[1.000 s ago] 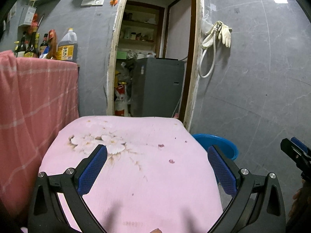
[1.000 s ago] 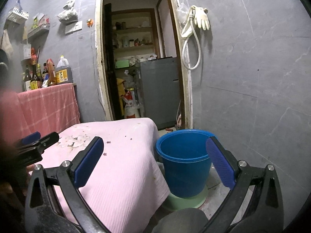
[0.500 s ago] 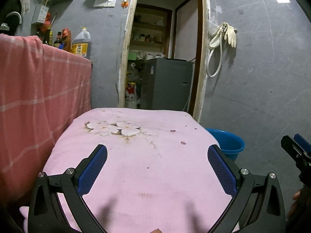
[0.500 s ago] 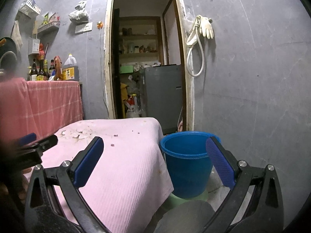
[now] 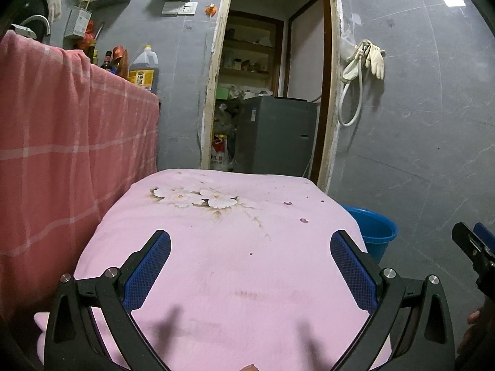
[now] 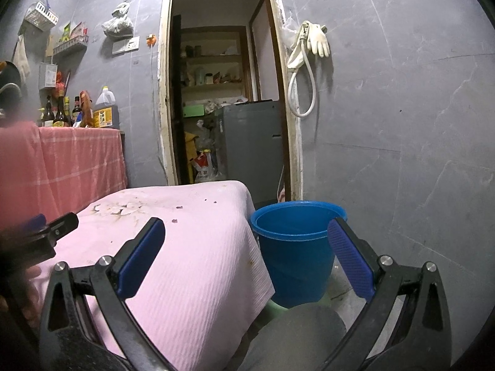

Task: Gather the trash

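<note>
The left gripper (image 5: 250, 249) is hovering over the pink cloth (image 5: 222, 266) with its blue pads spread wide, gripping nothing. Off to its right, the right gripper (image 6: 247, 241) is gaping just as wide and empty. Small dark scraps (image 5: 304, 220) are lying on the cloth's far right part. Beyond that edge, the blue bucket (image 6: 294, 256) is sitting on the floor by the doorway (image 6: 225, 92).

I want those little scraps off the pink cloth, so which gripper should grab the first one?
Probably the left gripper: it hangs open over the pink cloth, with the scraps ahead of its jaws. The right gripper is open too, but faces the cloth's edge and the blue bucket.
</note>
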`<state>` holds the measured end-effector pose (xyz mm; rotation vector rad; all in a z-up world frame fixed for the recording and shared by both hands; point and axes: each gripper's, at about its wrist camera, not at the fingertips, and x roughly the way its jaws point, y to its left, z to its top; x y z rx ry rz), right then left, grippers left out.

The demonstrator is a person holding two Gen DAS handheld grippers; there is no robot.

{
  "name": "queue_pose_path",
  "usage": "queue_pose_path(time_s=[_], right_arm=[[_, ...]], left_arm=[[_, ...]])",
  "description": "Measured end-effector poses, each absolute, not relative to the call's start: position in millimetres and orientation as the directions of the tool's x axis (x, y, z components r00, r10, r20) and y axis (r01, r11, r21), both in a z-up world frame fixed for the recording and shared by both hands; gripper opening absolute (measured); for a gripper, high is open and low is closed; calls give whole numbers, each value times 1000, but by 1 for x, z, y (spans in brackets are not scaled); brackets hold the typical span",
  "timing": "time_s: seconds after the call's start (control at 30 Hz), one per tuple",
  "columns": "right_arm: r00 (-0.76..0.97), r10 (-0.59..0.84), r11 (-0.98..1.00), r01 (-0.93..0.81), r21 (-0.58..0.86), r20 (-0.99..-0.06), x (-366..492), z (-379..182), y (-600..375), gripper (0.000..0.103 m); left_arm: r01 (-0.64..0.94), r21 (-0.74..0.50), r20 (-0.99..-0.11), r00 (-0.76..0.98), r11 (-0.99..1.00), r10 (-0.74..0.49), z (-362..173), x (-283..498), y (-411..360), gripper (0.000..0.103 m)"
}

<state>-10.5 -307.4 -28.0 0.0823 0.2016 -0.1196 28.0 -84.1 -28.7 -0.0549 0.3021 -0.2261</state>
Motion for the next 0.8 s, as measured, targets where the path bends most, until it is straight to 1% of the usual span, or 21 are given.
queue_pose_path(time_s=[0.3, 0.8], right_arm=[[967, -117, 989, 135, 64, -227, -12, -40, -304, 103], [965, -126, 988, 143, 58, -231, -13, -40, -304, 103]], left_arm=[[208, -73, -279, 935, 975, -220, -33, 25, -81, 101], [215, -52, -280, 934, 975, -221, -46, 20, -77, 101]])
